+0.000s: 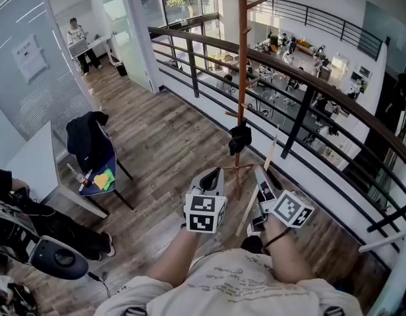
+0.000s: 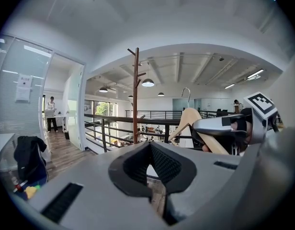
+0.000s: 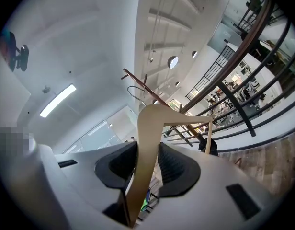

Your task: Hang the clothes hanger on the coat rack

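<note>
A light wooden clothes hanger (image 3: 148, 138) with a metal hook (image 3: 134, 91) stands between the jaws of my right gripper (image 3: 147, 163), which is shut on one of its arms. In the head view the hanger (image 1: 259, 188) slants down beside the right gripper (image 1: 261, 175), close to the foot of the coat rack (image 1: 242, 58), a tall brown pole with pegs. My left gripper (image 1: 215, 175) is just left of the pole, its jaws shut with nothing in them (image 2: 150, 146). The left gripper view shows the rack (image 2: 136, 95) ahead and the hanger (image 2: 189, 119) to the right.
A small black item (image 1: 240, 139) hangs low on the rack. A dark curved railing (image 1: 308, 78) runs right behind it, over a lower floor. A chair with a dark jacket (image 1: 89, 143) stands to the left, bags (image 1: 51, 245) lie lower left, and a person (image 1: 76, 37) is far back.
</note>
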Action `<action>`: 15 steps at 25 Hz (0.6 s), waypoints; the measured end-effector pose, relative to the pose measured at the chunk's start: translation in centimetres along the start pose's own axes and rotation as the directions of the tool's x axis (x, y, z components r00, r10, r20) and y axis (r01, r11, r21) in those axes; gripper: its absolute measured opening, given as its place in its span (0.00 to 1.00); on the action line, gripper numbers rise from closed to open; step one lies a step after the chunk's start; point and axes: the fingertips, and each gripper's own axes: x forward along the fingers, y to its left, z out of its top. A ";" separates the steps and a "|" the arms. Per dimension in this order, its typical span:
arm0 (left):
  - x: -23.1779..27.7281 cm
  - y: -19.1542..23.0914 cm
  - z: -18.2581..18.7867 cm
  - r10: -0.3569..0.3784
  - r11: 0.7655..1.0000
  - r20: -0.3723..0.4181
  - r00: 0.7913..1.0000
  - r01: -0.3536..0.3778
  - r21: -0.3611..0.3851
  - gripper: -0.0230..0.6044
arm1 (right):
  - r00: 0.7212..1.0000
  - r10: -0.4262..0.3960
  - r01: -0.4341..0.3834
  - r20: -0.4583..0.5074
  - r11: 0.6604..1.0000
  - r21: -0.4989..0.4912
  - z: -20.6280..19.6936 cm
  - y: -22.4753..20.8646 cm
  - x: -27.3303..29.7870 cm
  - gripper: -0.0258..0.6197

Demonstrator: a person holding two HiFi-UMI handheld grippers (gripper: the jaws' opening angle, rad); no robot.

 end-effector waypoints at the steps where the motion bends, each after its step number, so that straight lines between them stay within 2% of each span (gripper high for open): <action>1: 0.6 0.0 0.0 0.000 1.000 -0.001 1.000 0.000 0.002 0.04 | 1.000 0.002 -0.002 0.000 1.000 -0.004 0.3 -0.5 0.4 0.24; 15: 8.3 0.2 0.5 -0.001 1.000 -0.005 1.000 0.001 0.014 0.04 | 1.000 0.001 -0.001 -0.019 1.000 0.006 2.9 -5.6 5.5 0.24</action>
